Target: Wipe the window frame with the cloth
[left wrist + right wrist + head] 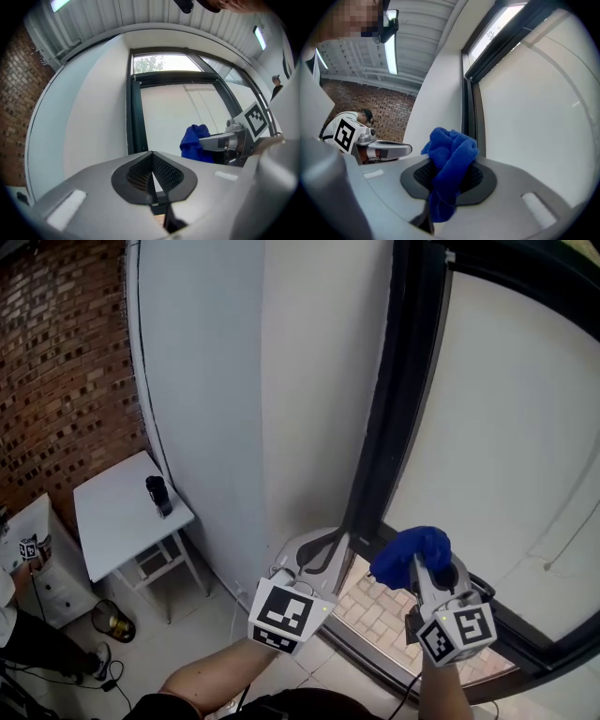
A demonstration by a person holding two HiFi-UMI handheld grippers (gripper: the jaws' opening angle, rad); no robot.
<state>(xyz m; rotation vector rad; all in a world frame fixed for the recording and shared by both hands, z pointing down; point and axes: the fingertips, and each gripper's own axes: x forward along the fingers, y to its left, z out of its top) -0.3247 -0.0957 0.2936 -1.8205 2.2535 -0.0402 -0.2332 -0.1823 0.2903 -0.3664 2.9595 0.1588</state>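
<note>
A bunched blue cloth sticks out of my right gripper, whose jaws are shut on it. The cloth is held just short of the black window frame, close to its lower corner. My left gripper is shut with nothing in it, its tips beside the foot of the frame's upright. The frosted pane fills the right.
A white wall runs left of the frame. Below stand a small white table with a black bottle, a brick wall and a brick-patterned floor strip. Another person stands behind.
</note>
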